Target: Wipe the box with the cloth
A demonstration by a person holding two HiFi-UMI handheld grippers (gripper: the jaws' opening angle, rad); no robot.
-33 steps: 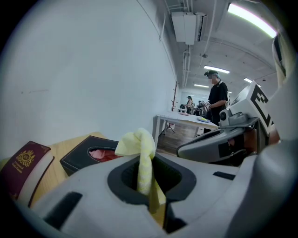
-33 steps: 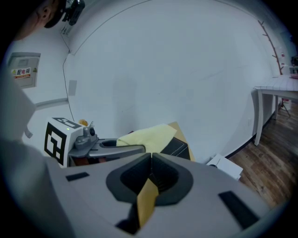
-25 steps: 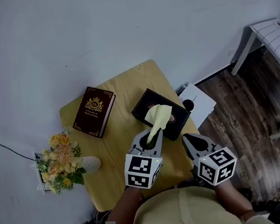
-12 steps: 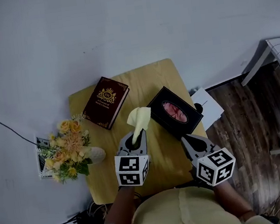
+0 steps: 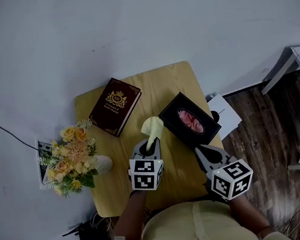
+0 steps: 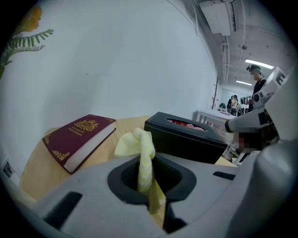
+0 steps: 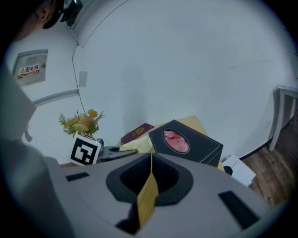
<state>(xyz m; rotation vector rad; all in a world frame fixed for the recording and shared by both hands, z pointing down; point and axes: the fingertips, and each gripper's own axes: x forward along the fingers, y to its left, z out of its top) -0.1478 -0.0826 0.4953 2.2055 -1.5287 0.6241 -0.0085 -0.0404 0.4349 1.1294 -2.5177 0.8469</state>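
Observation:
A black tissue box (image 5: pixel 189 120) with an oval opening lies on the right of the small wooden table (image 5: pixel 118 189). My left gripper (image 5: pixel 151 143) is shut on a pale yellow cloth (image 5: pixel 152 127), which sticks up just left of the box without touching it. In the left gripper view the cloth (image 6: pixel 140 151) stands between the jaws, with the box (image 6: pixel 186 138) ahead to the right. My right gripper (image 5: pixel 204 152) hovers at the box's near corner, shut and holding nothing. In the right gripper view the box (image 7: pixel 186 142) lies straight ahead.
A maroon book (image 5: pixel 116 105) lies at the table's back left. A vase of yellow flowers (image 5: pixel 72 165) stands at the left edge. A white box (image 5: pixel 224 115) sits on the wood floor right of the table. A white wall runs behind.
The left gripper has carried the cloth off the top of the box to its left side. The right gripper has hardly moved.

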